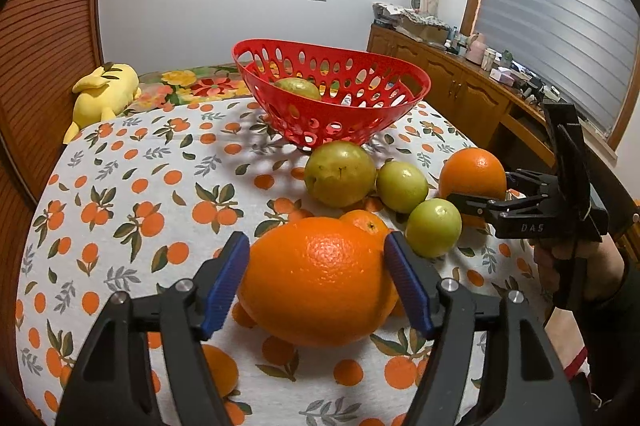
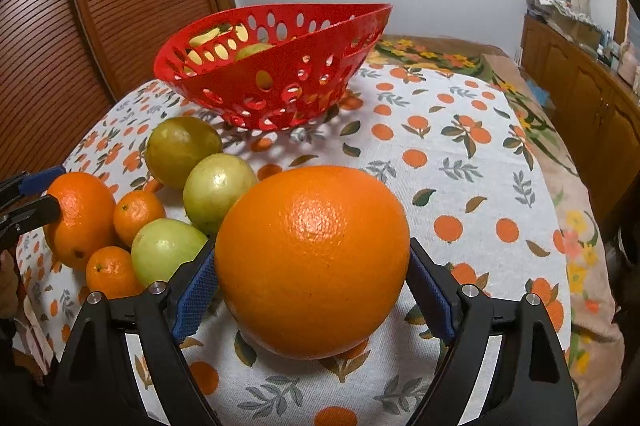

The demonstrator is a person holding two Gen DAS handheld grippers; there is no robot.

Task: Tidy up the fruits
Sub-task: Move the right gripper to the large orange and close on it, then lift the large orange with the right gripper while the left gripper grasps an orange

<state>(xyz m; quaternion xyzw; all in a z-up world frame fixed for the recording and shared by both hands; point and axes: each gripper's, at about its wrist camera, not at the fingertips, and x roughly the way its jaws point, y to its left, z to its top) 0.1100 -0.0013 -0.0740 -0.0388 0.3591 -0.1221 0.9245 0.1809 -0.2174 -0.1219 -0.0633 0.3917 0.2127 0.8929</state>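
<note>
In the left wrist view my left gripper stands open around a big orange that rests on the orange-print cloth, its blue pads close to both sides. My right gripper is open around another big orange in the same way, and it also shows at the right of the left wrist view as the right gripper. Between the two oranges lie three green fruits and two mandarins. Behind them stands a red perforated basket holding a green fruit.
A yellow plush toy lies at the far left on floral bedding. A wooden cabinet with clutter on top runs along the right under a window. Slatted wooden doors stand to the left. A person's hand holds the right gripper.
</note>
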